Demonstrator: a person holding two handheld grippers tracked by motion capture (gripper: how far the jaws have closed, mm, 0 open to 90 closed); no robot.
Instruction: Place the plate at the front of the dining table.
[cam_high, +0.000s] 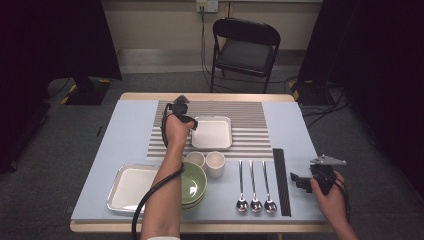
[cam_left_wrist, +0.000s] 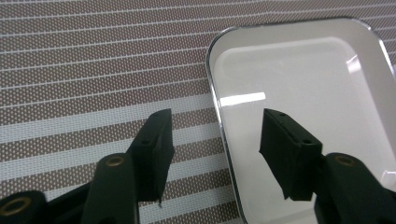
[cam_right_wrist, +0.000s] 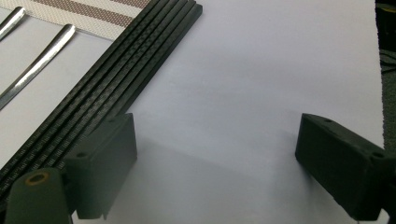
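Observation:
My left gripper (cam_high: 192, 124) hangs over the striped placemat (cam_high: 250, 130) at the left rim of a white square tray (cam_high: 212, 132). In the left gripper view its jaws stand apart astride that rim of the tray (cam_left_wrist: 303, 93), one over the placemat (cam_left_wrist: 93, 70), one over the tray, and the pads (cam_left_wrist: 156, 140) touch nothing. My left gripper (cam_left_wrist: 215, 140) is open. My right gripper (cam_high: 298, 181) rests low at the table's right front, beside black chopsticks (cam_high: 281, 180). In its own view the right gripper (cam_right_wrist: 215, 149) is wide open over bare pale-blue table (cam_right_wrist: 243, 84), with the chopsticks (cam_right_wrist: 116, 70) at its left jaw.
A second white tray (cam_high: 131, 187) lies front left, next to stacked green bowls (cam_high: 195, 184). Two small cups (cam_high: 215, 162) stand behind the bowls. Three spoons (cam_high: 255, 185) lie side by side left of the chopsticks. A folding chair (cam_high: 245, 47) stands beyond the table.

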